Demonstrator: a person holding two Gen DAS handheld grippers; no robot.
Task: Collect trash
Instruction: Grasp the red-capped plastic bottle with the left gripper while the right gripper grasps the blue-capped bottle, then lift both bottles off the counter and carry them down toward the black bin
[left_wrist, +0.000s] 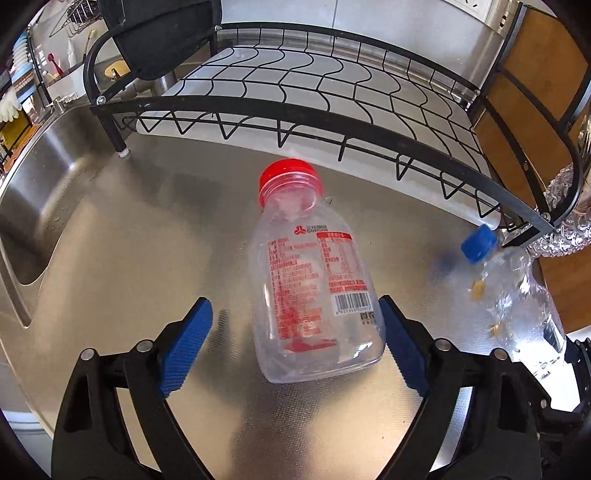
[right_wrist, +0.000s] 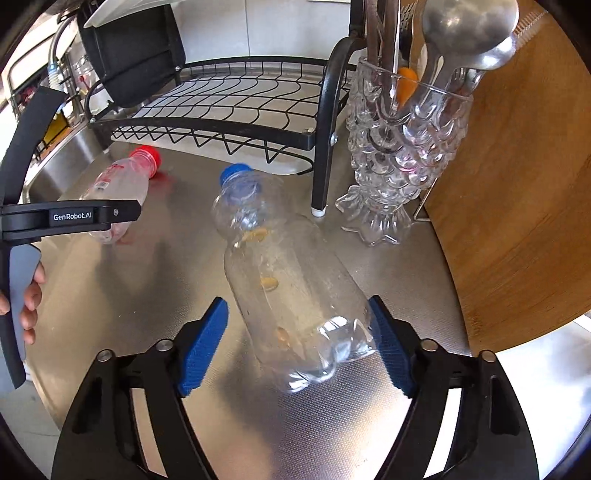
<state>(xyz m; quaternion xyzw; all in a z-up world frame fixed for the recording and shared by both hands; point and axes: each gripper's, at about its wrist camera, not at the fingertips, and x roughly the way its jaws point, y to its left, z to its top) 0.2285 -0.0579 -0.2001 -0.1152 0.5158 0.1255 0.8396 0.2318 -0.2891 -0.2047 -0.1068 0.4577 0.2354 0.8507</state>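
A clear bottle with a red cap (left_wrist: 310, 288) lies on the steel counter (left_wrist: 147, 240), cap pointing away. My left gripper (left_wrist: 294, 301) stands open around its base: the right pad is at the bottle's side and the left pad (left_wrist: 188, 343) is well apart from it. A crumpled clear bottle with a blue cap (right_wrist: 291, 280) lies beside it, with bits of debris inside. My right gripper (right_wrist: 297, 300) straddles its lower half, open, with the right pad against it and a thin gap at the left pad (right_wrist: 203, 343). The right wrist view also shows the red-capped bottle (right_wrist: 118, 184) behind the left gripper's body.
A black wire dish rack (left_wrist: 295, 92) stands just behind the bottles, one leg (right_wrist: 319, 177) close to the blue cap. A sink (left_wrist: 44, 206) drops off at the left. A glass fish-shaped holder with utensils (right_wrist: 399, 147) and a wooden board (right_wrist: 517, 184) stand on the right.
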